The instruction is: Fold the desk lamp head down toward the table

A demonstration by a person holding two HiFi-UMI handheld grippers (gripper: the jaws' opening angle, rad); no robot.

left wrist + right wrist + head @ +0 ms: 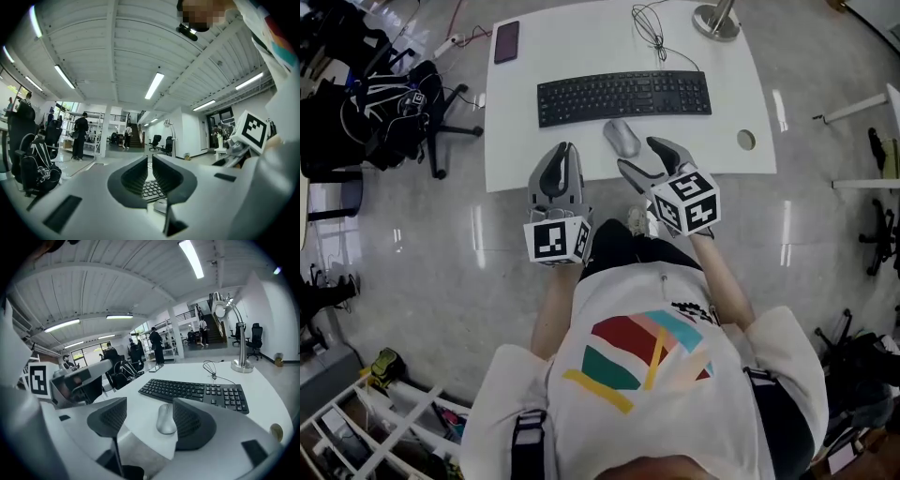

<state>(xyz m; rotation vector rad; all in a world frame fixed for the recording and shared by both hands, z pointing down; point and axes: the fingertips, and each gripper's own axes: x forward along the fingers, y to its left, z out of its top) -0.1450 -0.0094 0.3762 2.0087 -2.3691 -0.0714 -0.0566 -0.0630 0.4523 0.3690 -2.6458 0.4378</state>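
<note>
**Landmark:** the black keyboard (623,96), a flat rectangle of matte keys in rows, lying on the smooth white tabletop (525,159) with rounded corners.

**Task's thing:** the desk lamp (240,341) stands beyond the keyboard's far right corner. It has a round polished metal base, a straight chrome post and a thin arm curving over to a round head. The head is raised high above the keyboard and not folded down.

**Other things:**
- A thin black cable (652,28) lies in loose loops between the lamp's base and the keyboard's far edge.
- A smooth grey oval mouse (622,138) sits just on the near side of the keyboard, about its middle.
- A dark flat phone (506,41) lies beyond the keyboard's far left corner.
- A small round hole (746,140) in the tabletop lies near the keyboard's right end.

**My tools:**
- My left tool (565,148) is grey moulded plastic with ribbed dark pads. It hangs over the tabletop's near edge, nearer me than the keyboard's left half. Its jaws stand at a narrow slit with nothing in it.
- My right tool (643,156) is just beside the mouse, on the keyboard's near side. Its jaws gape wide, and the mouse lies ahead in the gap with neither pad closed on it.
- Both tools are well apart from the lamp, and the keyboard lies across the way.

**Surroundings:** left of the keyboard, off the tabletop, a black wheeled office chair (441,131) carrying a black backpack (389,98) stands on the glossy grey floor (412,244).
</note>
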